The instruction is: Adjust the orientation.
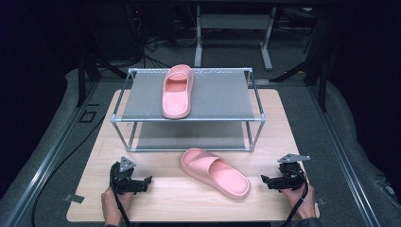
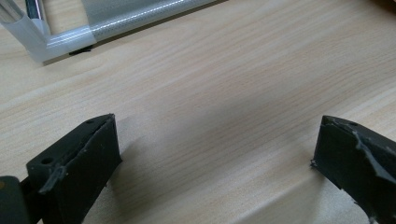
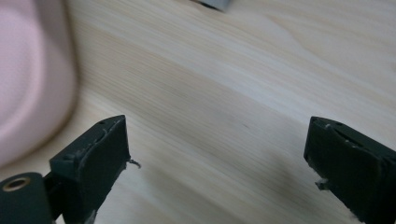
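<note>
A pink slide sandal [image 1: 177, 91] lies on the top shelf of a metal-framed rack [image 1: 142, 113]. Its mate, a second pink sandal [image 1: 215, 172], rests on the wooden table [image 1: 279, 137] in front of the rack, and its blurred edge [image 3: 32, 84] fills the left of the right gripper view. My left gripper [image 1: 147, 182] sits low at the table's front left, open, with bare wood between its fingers [image 2: 79, 161]. At the front right my right gripper [image 1: 264, 180] points toward the sandal on the table, open and holding nothing, its fingers [image 3: 93, 158] wide apart.
The rack's lower shelf [image 1: 189, 137] is bare, and one corner of its frame [image 2: 60, 42] shows in the left gripper view. Beyond the table's far edge stand desk legs [image 1: 198, 38] and cables on a dark floor.
</note>
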`<state>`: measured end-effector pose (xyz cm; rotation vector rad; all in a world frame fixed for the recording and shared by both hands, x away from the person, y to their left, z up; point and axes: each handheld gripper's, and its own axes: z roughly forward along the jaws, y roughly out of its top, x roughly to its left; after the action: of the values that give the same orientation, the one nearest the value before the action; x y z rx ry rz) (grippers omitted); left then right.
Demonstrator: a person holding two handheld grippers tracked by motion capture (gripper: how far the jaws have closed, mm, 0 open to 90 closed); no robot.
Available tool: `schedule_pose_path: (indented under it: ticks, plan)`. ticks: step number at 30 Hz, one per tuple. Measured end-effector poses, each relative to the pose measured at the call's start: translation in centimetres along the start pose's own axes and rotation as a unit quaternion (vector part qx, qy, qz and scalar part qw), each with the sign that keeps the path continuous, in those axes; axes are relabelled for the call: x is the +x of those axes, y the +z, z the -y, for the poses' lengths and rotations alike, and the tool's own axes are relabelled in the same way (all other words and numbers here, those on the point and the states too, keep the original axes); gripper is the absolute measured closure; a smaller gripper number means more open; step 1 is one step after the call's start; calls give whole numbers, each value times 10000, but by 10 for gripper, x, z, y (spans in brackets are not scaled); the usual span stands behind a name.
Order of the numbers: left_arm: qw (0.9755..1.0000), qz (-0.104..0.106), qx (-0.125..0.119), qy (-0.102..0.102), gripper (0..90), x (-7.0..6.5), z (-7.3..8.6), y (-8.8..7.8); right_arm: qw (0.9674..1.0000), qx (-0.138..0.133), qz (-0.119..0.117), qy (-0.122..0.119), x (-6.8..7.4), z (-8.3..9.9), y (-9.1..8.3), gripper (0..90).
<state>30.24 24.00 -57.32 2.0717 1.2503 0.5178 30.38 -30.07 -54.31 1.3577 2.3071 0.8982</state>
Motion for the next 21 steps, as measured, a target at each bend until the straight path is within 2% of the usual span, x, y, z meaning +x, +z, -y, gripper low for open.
schedule_pose_path:
  ticks: [4, 7, 12, 14, 17, 19, 21]
  plan:
    - [10000, -3, 12, 10, 2, 1, -1, 0, 9988, 76, -317, -365, 23, -25, -6, 139]
    - [10000, -16, 3, -25, 2, 1, 0, 1, 9963, 200, -414, -726, 42, -44, -4, 165]
    - [10000, 38, -11, 13, 2, 1, -1, 2, 9874, 536, -545, -1387, 73, -73, 11, 276]
    - [10000, 53, -3, 62, 2, 1, -2, 2, 9834, 651, -643, -1567, 82, -82, 19, 373]
    - [10000, 59, -4, 60, 2, 1, -2, 2, 9783, 838, -696, -1761, 92, -96, 33, 454]
    - [10000, 63, -9, 52, 2, 1, -2, 2, 9762, 864, -790, -1823, 97, -104, 42, 513]
    - [10000, 51, -6, 36, 2, 1, -2, 3, 9743, 945, -700, -1920, 102, -112, 47, 552]
